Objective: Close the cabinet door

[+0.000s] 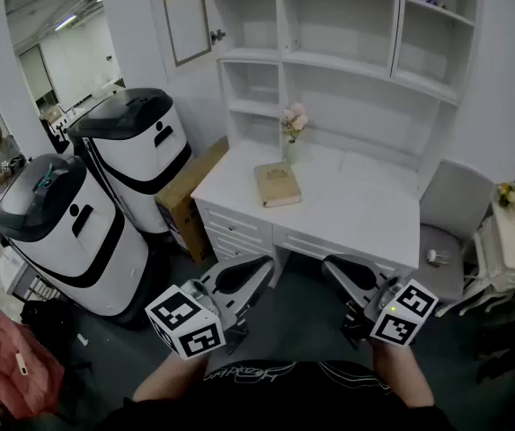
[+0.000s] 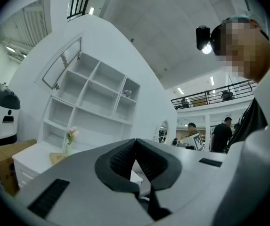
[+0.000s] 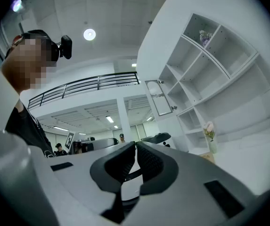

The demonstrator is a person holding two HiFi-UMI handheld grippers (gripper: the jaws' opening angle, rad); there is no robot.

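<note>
- Left tongs (image 1: 244, 278) sit lowest in the head view, close to the person's body. Their dark pads are pressed together with nothing between them.
- Right tongs (image 1: 347, 275) hang just beside them at the same level, also closed tip to tip and empty. Neither pair touches anything.
- Beyond both lies the white worktop (image 1: 347, 209), which carries a tan book (image 1: 277, 184) and a small vase of pink flowers (image 1: 293, 133) by the shelving.
- Farthest off, up at the top left of the shelf unit (image 1: 347, 25), the cabinet door (image 1: 185, 12) stands swung open, well apart from both tongs. It is a framed panel with a small knob (image 1: 217, 36) at its lower corner.
- My reading is that the door is light and stiff and will swing freely on its hinges, so it needs little force.
- The knob looks small and probably slick, so pinching it is fiddly. A closed tip pressed flat on the frame near the knob should be the surer hold.
- It should be eased home gently, since a hard shove could make it bounce back.
</note>
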